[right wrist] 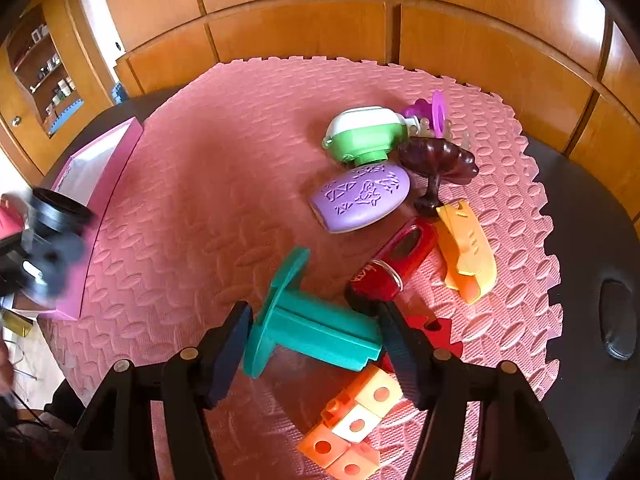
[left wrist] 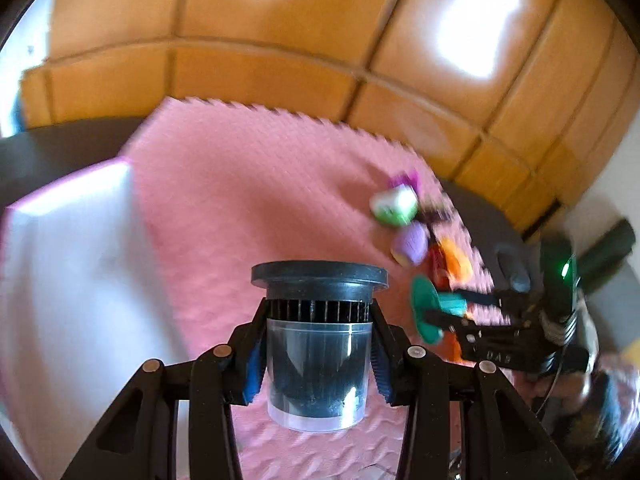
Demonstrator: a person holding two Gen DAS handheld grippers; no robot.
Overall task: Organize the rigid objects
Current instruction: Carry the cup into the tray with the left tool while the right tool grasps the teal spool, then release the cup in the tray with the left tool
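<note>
**Sorting rigid toys on a pink foam mat: both grippers engaged**

Gripping a clear cup with a black flanged lid, the left gripper has its blue-padded fingers pressed against the cup's two sides; the cup hangs clear above the pink foam mat, and the view is blurred. To the left of the mat lies a pink-walled box with a white inside.

The right gripper brackets a teal spool that lies on its side on the mat. Its left finger touches the spool's wide flange; its right finger stands at the narrow end, though whether that pad presses cannot be told.

The other toys cluster at the mat's right side: a green-and-white piece, a lilac embossed oval, a dark brown stemmed piece, a red flashlight, an orange-yellow clip and orange-and-cream blocks nearest the camera.
</note>
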